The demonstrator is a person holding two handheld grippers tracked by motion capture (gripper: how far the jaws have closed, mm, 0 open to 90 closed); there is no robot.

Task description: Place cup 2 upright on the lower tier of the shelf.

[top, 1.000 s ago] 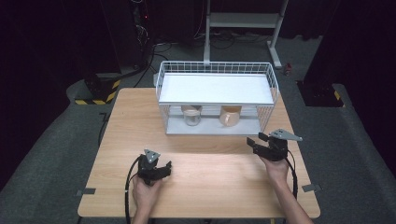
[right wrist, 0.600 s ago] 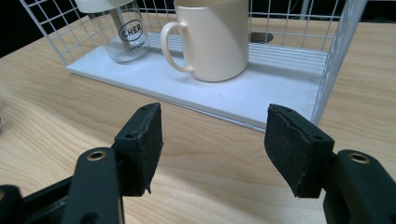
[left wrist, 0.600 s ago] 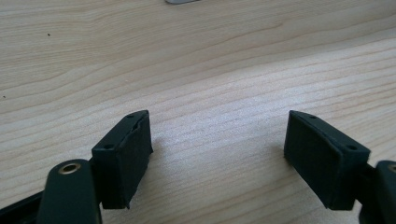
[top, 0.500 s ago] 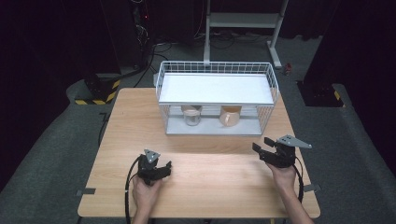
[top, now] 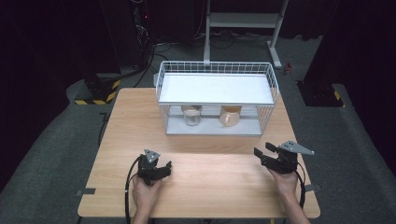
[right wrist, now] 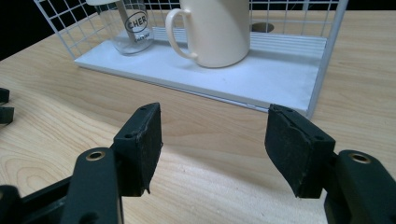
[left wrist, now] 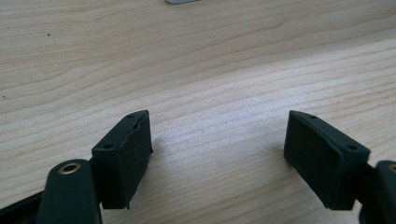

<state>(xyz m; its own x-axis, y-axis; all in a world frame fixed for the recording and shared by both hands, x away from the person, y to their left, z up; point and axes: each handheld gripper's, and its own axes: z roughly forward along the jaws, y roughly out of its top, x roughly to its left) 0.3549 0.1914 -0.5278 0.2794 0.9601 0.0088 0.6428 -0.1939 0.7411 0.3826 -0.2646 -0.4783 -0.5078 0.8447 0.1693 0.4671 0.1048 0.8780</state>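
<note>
Cream mug (right wrist: pixel 219 30) stands upright on the lower shelf of a white wire rack (top: pixel 217 86) at the far edge of the table (top: pixel 135 126), handle turned toward a clear glass jar (right wrist: pixel 130 25) just beside it. Right gripper (top: pixel 262 155) hovers near the right edge, jaws apart and empty, aimed at the mug. Left gripper (top: pixel 164 166) rests near the front edge, jaws apart and empty. A good approach keeps the right gripper low and level through the rack's open front, closing on the mug's body clear of the jar
</note>
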